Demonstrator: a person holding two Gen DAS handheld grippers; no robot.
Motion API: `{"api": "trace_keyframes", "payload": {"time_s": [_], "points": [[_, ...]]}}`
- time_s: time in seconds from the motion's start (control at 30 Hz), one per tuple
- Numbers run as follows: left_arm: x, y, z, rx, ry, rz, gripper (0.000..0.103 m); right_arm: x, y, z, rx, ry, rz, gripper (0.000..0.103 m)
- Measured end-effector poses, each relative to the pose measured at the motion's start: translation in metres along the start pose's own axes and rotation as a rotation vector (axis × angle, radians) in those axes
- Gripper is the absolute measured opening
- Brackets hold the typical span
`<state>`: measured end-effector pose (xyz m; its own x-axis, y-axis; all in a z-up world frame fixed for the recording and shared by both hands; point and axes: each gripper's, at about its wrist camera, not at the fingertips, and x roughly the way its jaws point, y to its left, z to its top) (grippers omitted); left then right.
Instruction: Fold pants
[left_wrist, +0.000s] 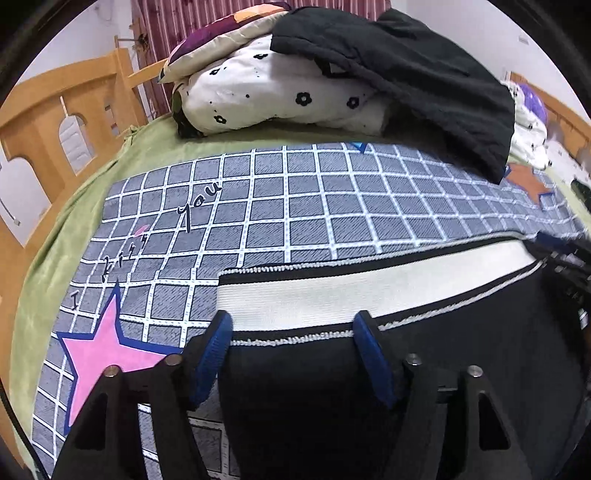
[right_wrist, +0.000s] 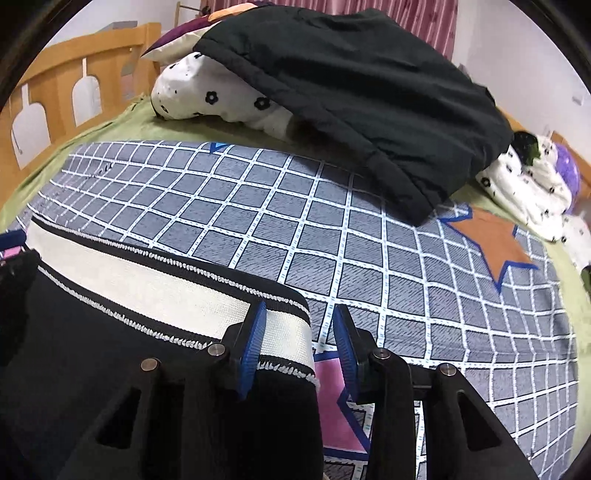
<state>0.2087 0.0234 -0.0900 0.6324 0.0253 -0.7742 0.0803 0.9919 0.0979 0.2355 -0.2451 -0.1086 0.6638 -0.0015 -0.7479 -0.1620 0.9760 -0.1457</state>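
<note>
Left wrist view looks down across a bed (left_wrist: 74, 206) laid with a grey checked blanket (left_wrist: 295, 199) carrying a pink star (left_wrist: 99, 350), with a heap of bedding (left_wrist: 266, 96) and a dark garment (left_wrist: 424, 81) piled at the far side. Nearest the camera lie the black pants (left_wrist: 295, 398), flat on the blanket with their white waistband (left_wrist: 332, 299) facing away from both grippers and running across between them. The left gripper (left_wrist: 295, 332) stands over one end of that band with its fingers (left_wrist: 216, 343) spread wide; both pads rest at the band's near edge, with cloth lying between them but not pinched. In the right wrist view the right gripper (right_wrist: 301, 325) sits at the other corner of the waistband (right_wrist: 166, 291), its fingers (right_wrist: 255, 332) parted too, one pad on the white elastic and the other off the cloth over the blanket. My worry is uneven purchase: if either side closes from here it may catch only the top layer, or bite into the blanket as well, so the fold would drag crooked. The right corner looks the riskier, since it barely sits within the gap and could slip out. The dark garment lying near could also be snagged by a wide sweep.
</note>
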Motion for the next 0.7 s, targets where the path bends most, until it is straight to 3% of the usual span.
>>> {"api": "trace_keyframes", "payload": {"time_s": [0.27,0.33,0.5,0.7], "points": [[-0.001,0.014,0.0,-0.079,-0.005,0.0,0.074,-0.025,-0.001,0.009,-0.013,-0.021,0.012,0.04],[-0.001,0.01,0.0,-0.055,-0.009,0.017,0.074,-0.035,-0.001,0.013,0.0,-0.045,0.005,0.057],[0.0,0.008,-0.002,-0.052,-0.01,0.011,0.074,-0.029,0.002,0.012,0.016,-0.017,0.053,0.058],[0.006,0.023,-0.005,-0.157,0.027,-0.054,0.08,-0.012,-0.008,0.002,0.121,0.02,0.108,0.063]]}}
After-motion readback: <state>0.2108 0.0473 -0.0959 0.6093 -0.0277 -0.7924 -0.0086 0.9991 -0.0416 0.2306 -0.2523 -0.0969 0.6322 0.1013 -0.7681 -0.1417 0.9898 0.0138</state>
